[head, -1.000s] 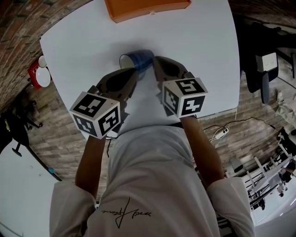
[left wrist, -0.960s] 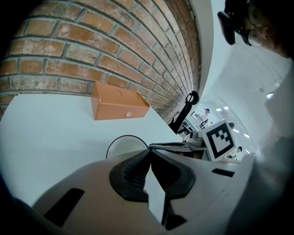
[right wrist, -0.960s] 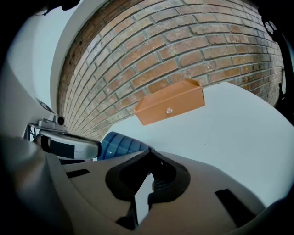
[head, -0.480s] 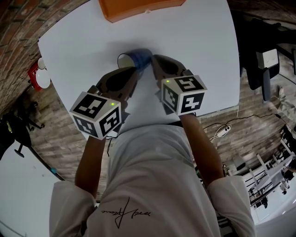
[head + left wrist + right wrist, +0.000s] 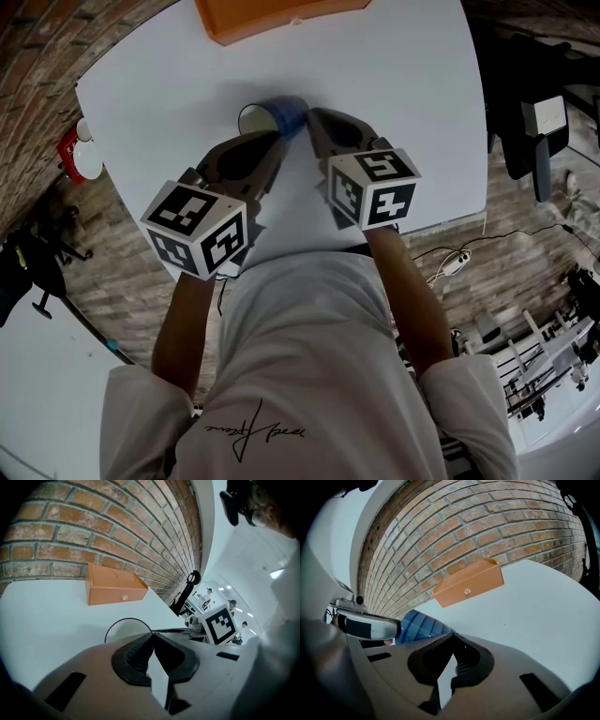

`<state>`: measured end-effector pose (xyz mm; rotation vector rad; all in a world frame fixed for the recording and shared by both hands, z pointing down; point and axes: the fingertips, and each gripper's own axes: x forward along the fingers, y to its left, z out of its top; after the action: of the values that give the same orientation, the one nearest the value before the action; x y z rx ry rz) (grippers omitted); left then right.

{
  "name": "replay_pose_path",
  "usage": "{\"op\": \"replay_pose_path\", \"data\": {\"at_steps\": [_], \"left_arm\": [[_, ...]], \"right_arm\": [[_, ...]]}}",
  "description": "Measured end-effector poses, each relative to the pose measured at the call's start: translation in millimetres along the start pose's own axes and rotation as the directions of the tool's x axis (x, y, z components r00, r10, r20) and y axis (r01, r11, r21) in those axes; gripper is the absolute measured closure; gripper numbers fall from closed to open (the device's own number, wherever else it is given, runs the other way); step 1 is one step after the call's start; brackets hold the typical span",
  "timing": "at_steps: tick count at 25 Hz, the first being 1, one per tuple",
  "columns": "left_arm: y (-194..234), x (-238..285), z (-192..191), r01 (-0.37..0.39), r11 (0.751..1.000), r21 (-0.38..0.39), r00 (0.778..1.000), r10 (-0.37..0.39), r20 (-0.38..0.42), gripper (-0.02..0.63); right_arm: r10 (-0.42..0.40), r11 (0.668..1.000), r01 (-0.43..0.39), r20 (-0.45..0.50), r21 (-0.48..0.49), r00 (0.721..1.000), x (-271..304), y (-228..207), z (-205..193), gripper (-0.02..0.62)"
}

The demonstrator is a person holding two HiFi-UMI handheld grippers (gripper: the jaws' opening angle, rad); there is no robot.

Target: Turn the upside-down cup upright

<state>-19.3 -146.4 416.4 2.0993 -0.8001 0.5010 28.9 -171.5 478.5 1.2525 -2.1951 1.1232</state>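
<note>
A blue cup [image 5: 281, 116] lies on its side on the white table [image 5: 403, 103], with its white open mouth toward the left. My left gripper [image 5: 275, 139] is shut, its tip against the cup's near side. My right gripper [image 5: 312, 114] is also shut, its tip at the cup's base end. In the left gripper view the cup's round rim [image 5: 123, 631] shows just past the closed jaws [image 5: 152, 635]. In the right gripper view the cup's blue ribbed wall [image 5: 421, 624] rises left of the closed jaws [image 5: 452, 635]. Nothing sits between either pair of jaws.
An orange box [image 5: 281, 14] with a small knob stands at the table's far edge, against a brick wall [image 5: 478, 531]. A red and white object [image 5: 80, 155] lies on the floor at the left. Dark office furniture [image 5: 534, 131] stands to the right.
Almost nothing: the cup stays on its side between the two gripper tips, and the whole view has shifted slightly.
</note>
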Motion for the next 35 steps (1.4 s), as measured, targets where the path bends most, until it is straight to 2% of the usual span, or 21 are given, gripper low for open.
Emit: {"op": "replay_pose_path", "data": {"at_steps": [26, 35], "left_arm": [[-27, 36, -3, 0.054, 0.996, 0.068, 0.996, -0.049, -0.072, 0.583], [-28, 39, 0, 0.042, 0.997, 0.072, 0.997, -0.038, -0.060, 0.583]], "right_arm": [[-0.029, 0.998, 0.028, 0.005, 0.052, 1.000, -2, -21, -5, 0.575], [-0.029, 0.998, 0.028, 0.009, 0.053, 1.000, -4, -21, -4, 0.575]]}}
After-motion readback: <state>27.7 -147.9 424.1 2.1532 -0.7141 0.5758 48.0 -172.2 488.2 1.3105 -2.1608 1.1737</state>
